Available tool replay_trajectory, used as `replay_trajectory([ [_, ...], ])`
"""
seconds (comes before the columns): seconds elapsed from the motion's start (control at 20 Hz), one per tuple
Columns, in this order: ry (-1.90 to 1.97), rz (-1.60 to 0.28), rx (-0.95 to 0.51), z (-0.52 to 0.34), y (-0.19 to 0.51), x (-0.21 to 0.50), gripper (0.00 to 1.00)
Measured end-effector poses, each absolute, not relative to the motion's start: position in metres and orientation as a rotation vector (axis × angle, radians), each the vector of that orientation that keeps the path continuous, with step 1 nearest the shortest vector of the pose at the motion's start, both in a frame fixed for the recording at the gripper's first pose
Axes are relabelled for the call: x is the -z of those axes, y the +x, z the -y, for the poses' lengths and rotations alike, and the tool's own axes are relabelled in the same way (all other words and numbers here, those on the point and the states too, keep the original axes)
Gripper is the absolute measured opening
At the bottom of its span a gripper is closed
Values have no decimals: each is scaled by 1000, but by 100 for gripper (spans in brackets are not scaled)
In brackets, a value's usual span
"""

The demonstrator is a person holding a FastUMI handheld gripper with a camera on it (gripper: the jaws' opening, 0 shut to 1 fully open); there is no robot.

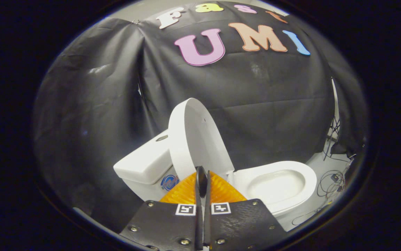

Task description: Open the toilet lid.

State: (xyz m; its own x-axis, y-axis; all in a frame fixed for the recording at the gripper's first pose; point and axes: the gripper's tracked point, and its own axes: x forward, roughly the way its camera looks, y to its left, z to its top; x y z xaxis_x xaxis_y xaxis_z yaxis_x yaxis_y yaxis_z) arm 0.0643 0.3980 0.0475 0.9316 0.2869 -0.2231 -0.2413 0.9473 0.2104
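While the tool (203, 174) sits with its two fingers pressed flat together and nothing caught between them, the toilet lid (195, 139) stands raised just beyond their tips. It is a smooth white oval, tipped up on its hinge end and leaning back toward the tank (144, 162), its inner face turned toward the bowl. That face is plain and glossy, with a thin raised edge running around the outline and a small dark bumper dot or two near the upper part. The lid's lower edge meets the back of the seat (277, 181) just ahead of the fingers, slightly to their right.

The seat lies flat on the bowl, a white ring with a rounded opening through which the pale inside of the bowl shows. The tank sits behind and to the left of the lid, a white box with a flat top, a small oval flush button (161, 138) on it, and a round blue sticker (169, 182) on its front, partly hidden by the fingers.

Black cloth (263, 115) hangs as the wall behind the toilet. On the pale floor (320, 164) to the right of the bowl, thin dark cables (331, 183) lie in loose loops.
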Motion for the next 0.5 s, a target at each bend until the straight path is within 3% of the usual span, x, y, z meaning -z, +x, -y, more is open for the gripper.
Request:
replay_trajectory([
  [0.5, 146, -225, -321, -402, 56, -50, 9],
])
